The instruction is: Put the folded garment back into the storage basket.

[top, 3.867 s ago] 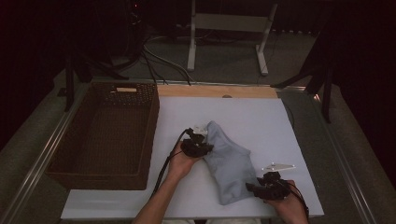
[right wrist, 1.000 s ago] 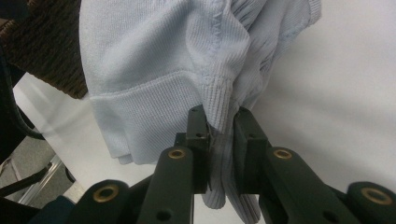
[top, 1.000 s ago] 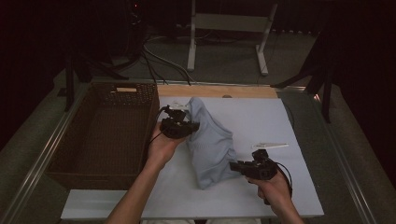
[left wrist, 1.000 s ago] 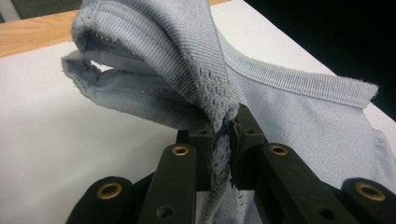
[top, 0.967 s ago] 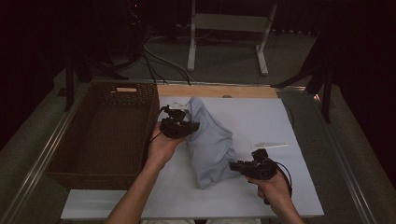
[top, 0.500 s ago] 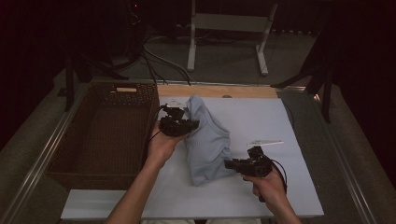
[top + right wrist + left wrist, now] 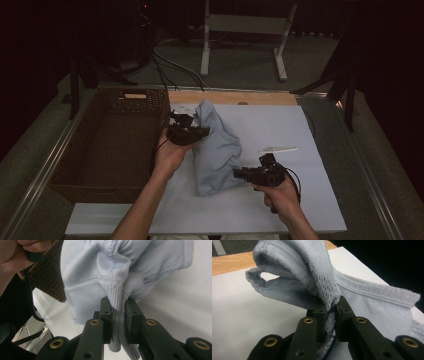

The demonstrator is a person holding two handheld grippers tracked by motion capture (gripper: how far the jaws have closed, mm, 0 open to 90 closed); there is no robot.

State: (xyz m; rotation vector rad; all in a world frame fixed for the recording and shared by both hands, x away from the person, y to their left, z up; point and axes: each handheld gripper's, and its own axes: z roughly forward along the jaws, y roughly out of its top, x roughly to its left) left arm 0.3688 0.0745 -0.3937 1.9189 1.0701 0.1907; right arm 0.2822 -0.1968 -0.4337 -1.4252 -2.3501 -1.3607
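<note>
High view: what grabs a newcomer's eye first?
The pale blue knit garment, bunched at the middle of the white table, pinched at both ends: the left gripper holds its far end, the right gripper its near end. Next, the big brown wicker basket at the left.

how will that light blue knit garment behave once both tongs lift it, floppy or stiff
Probably very floppy: the light blue knit garment already sags and folds between the left tongs and right tongs. It looks light, since each pinches just a bunched edge. The ribbed, textured knit seems unlikely to slip, though it may stretch.
</note>
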